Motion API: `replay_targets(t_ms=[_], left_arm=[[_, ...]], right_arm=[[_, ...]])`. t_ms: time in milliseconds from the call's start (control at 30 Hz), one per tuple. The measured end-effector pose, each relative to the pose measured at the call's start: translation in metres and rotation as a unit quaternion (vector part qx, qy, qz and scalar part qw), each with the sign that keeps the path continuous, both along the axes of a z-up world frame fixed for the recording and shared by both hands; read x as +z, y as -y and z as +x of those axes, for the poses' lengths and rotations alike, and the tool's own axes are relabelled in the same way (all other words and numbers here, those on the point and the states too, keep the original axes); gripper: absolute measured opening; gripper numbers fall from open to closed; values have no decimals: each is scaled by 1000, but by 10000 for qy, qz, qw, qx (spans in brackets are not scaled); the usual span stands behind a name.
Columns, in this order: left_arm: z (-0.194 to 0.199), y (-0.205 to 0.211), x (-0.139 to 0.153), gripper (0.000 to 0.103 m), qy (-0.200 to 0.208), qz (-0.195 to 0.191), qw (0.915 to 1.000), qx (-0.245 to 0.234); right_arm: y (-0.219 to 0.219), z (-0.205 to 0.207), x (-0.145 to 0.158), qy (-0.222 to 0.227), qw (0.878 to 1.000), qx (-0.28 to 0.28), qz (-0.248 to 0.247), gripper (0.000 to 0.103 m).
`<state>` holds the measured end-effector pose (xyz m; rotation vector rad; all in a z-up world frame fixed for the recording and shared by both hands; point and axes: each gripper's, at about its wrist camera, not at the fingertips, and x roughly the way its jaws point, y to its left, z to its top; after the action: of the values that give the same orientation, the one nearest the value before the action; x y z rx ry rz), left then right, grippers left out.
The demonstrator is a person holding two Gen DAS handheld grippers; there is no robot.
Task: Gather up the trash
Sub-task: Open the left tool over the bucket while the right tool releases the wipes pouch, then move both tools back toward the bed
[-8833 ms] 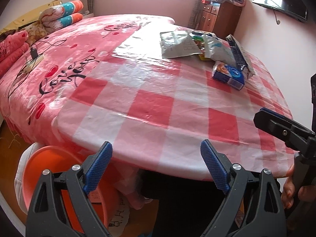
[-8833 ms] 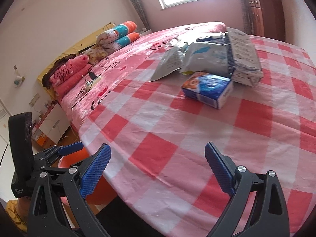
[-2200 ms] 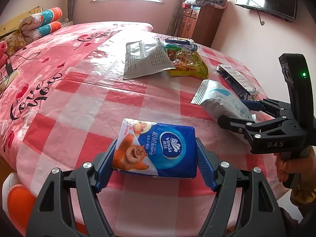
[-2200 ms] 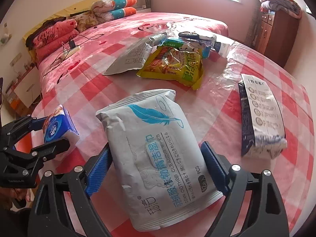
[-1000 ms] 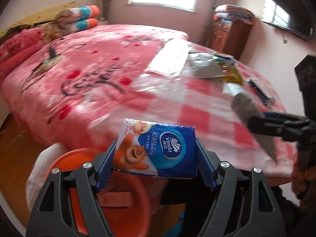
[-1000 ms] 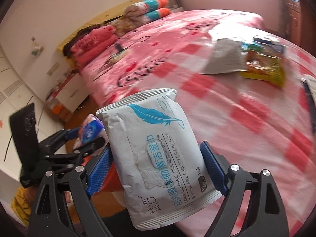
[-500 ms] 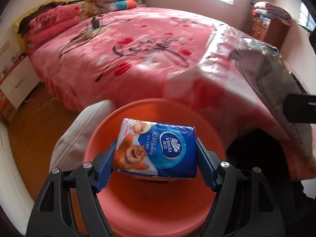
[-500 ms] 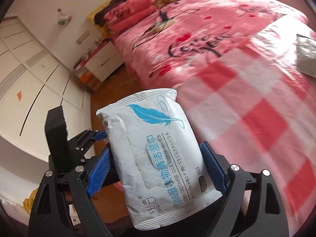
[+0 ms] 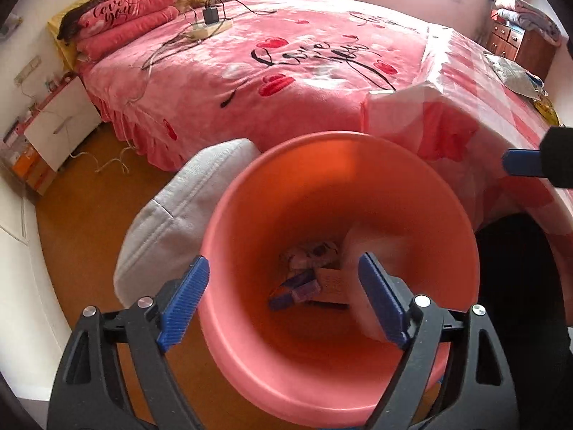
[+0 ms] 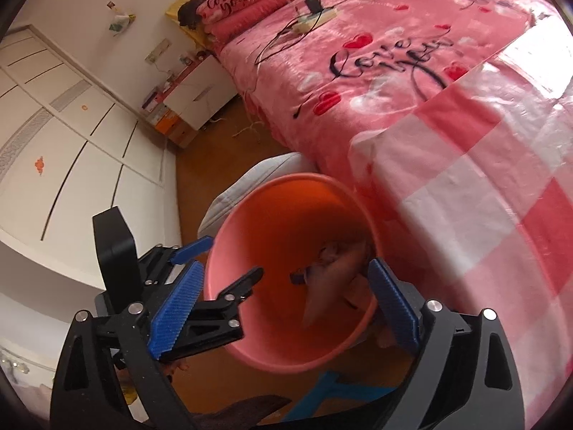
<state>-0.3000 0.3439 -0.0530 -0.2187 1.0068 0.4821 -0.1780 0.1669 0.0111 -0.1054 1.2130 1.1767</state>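
An orange-pink trash bucket (image 9: 250, 193) stands on the floor below the table; it also shows in the right wrist view (image 10: 258, 211). My left gripper (image 9: 283, 299) is open and empty over its mouth. My right gripper (image 10: 283, 302) is open and empty over the same bucket. A white wipes pack (image 9: 361, 251), blurred, is dropping inside the bucket; it shows as a blurred streak in the right wrist view (image 10: 329, 286). The blue tissue pack (image 9: 295, 288) lies at the bottom among other scraps. The left gripper also appears in the right wrist view (image 10: 222, 261).
A white cushion (image 9: 175, 211) lies against the bucket's left side. The table with its pink checked cloth (image 10: 483, 186) is to the right, with wrappers (image 9: 515, 73) at its far end. The pink bed (image 9: 286, 53) is behind, a white nightstand (image 9: 57, 129) at left.
Both grippers have opened over the bucket. The tissue pack has fallen to the bottom and the wipes pack is falling in.
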Motion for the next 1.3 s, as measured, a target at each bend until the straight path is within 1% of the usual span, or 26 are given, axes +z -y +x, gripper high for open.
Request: replay_targets(t_ms=[33, 167, 333, 433, 500, 667, 867, 1000, 1167, 1300], left_arm=[[0, 0, 1, 86, 23, 17, 10000, 10], [2, 1, 11, 86, 171, 104, 9998, 4], [12, 10, 23, 86, 354, 113, 9992, -158], [19, 17, 31, 86, 462, 89, 9985, -292], [23, 23, 36, 86, 540, 81, 9978, -382], [34, 37, 48, 86, 669, 91, 9960, -591], [44, 51, 60, 87, 762, 116, 9940, -776], [51, 62, 66, 87, 762, 144, 9931, -884], [67, 79, 74, 87, 714, 178, 9915, -1077], [93, 98, 88, 87, 775, 69, 9877, -1353]], right_arm=[[3, 1, 2, 46, 10000, -37, 27, 93], [24, 4, 12, 455, 9984, -326, 64, 94], [51, 12, 18, 853, 9934, -760, 115, 94], [67, 19, 24, 1194, 9872, -1055, 54, 94], [79, 23, 29, 1445, 9811, -1291, 11, 94], [101, 33, 36, 1754, 9696, -1707, -19, 94], [129, 42, 43, 1959, 9584, -2075, 15, 94], [146, 48, 45, 1981, 9534, -2273, 93, 94], [173, 59, 38, 1869, 9486, -2543, 224, 94], [203, 75, 30, 1747, 9408, -2889, 289, 94]])
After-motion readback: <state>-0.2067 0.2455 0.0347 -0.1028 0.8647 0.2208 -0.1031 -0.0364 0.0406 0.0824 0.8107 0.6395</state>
